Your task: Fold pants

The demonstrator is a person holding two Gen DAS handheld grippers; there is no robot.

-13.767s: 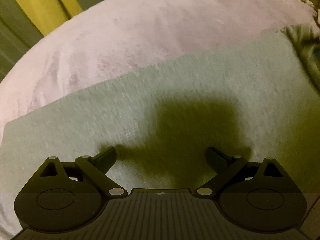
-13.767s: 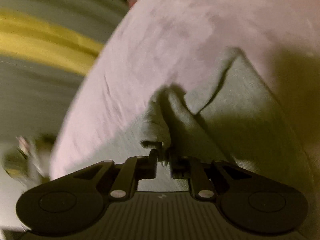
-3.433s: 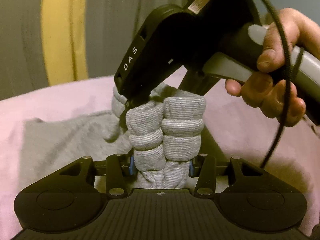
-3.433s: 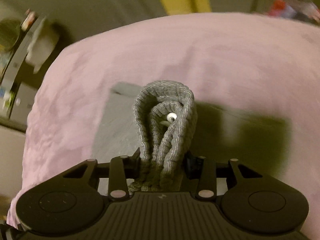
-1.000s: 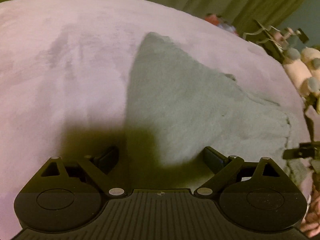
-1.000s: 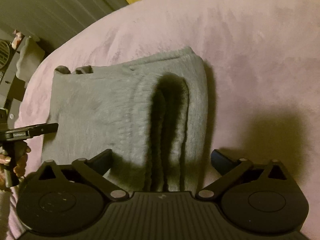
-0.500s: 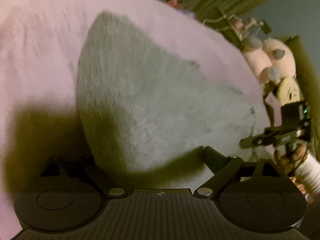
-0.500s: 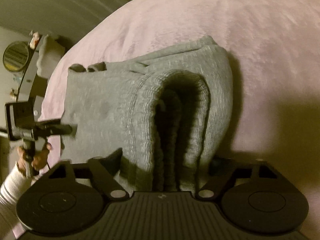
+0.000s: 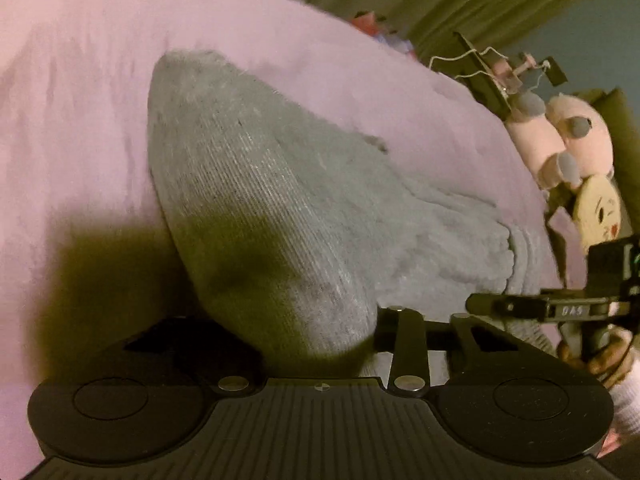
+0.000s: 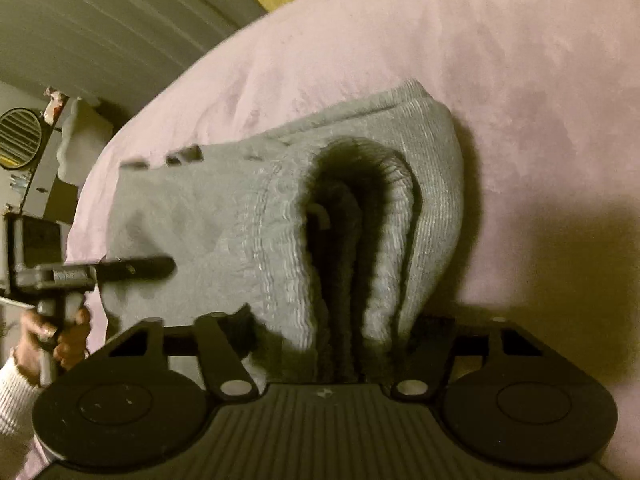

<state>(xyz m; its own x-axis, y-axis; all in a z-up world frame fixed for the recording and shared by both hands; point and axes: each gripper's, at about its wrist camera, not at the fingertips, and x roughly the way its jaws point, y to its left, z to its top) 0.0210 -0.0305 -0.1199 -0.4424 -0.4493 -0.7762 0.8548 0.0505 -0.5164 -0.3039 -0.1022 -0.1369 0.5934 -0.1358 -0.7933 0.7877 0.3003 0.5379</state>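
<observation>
- Grey ribbed-knit pants (image 9: 280, 208) lie partly folded into a thick bundle on the pink bedspread (image 9: 80, 80), the landmark for everything else; a pink plush toy (image 9: 568, 136) sits at the bedspread's far edge.
- Left gripper (image 9: 296, 336) is closing around one rounded end of the bundle; cloth fills the gap between its jaws, which stand fairly narrow. One finger is hidden in shadow, so whether the pads press on the cloth yet cannot be told.
- Right gripper (image 10: 332, 344) is closing too, on the opposite end, where the ribbed waistband (image 10: 384, 216) doubles over into several layers. The cloth stands between its jaws at a middling width.
- Judgement: the step in hand is taking both ends for the next fold. Doing it well calls for catching every layer, not only the top one.
- Right side needs care: the stacked waistband is thick, and an inner layer could slip out on lifting.
- Both ends should rise together off the bedspread, kept level, so the bundle does not twist or sag open in the middle.
</observation>
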